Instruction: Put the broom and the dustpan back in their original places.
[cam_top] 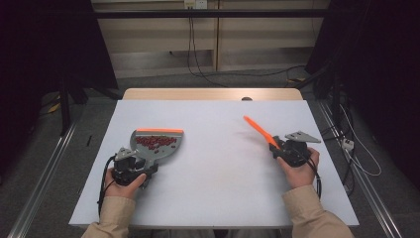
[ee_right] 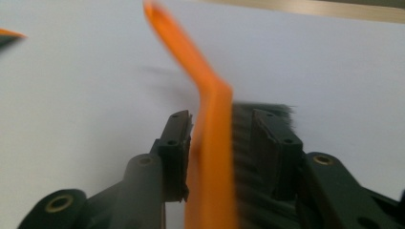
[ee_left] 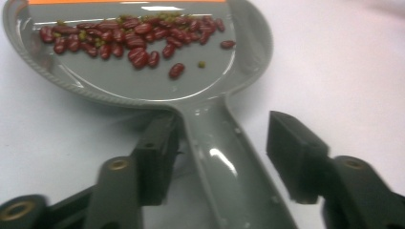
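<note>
Grey plastic dustpan with an orange lip (ee_left: 143, 86), and its long handle runs right up between the black jaws of the left claw (ee_left: 222, 157). That claw is released: one pad sits beside the handle, the other stands apart. Outward from there the pan lies flat on the white counter (cam_top: 218, 163), at 1 o'clock from the hand and over on the counter's 9 o'clock side. It carries a loose scatter of small red beans (ee_left: 133, 40).

It looks light, stiff and glossy, so likely slick. The narrow handle near the pan is the place to take it, kept level or the beans will roll.

On the 3 o'clock side, the right claw (ee_right: 222, 143) flanks an orange-handled brush with black bristles (ee_right: 212, 109). I cannot tell whether its pads press. The brush handle points to 10 o'clock. Stiff back, soft bristles: grip the back.
</note>
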`<state>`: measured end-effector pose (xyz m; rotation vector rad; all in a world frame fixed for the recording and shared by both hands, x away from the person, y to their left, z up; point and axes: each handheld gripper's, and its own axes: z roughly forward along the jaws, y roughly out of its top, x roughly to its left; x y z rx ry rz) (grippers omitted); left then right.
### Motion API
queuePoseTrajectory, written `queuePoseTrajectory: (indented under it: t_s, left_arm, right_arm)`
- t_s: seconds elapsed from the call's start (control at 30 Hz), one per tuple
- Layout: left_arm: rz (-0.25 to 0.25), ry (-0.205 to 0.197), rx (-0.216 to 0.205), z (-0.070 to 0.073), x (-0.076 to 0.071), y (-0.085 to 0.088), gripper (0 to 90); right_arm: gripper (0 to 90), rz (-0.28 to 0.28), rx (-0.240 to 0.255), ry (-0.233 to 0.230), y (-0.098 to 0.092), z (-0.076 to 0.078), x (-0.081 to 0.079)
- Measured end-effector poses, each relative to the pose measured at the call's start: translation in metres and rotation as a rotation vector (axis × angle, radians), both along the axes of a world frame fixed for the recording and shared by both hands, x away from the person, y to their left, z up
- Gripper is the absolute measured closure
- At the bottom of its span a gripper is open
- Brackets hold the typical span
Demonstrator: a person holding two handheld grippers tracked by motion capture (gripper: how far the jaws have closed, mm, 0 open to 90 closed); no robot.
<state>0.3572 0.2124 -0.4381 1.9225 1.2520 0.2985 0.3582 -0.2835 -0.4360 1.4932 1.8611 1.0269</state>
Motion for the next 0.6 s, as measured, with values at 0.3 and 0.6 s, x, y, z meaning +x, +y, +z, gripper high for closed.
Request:
queuePoseTrajectory:
  t_s: [0.3, 0.6]
  left_arm:
    - [-0.083, -0.116, -0.092, 0.01, -0.012, 0.006, 13.7]
    - [-0.13, -0.151, -0.117, 0.01, -0.016, 0.01, 10.3]
  right_arm:
    - [34.3, 0.142, 0.098, -0.024, 0.006, 0.006, -0.019]
    - [28.8, 0.199, 0.105, -0.026, 0.004, -0.004, -0.044]
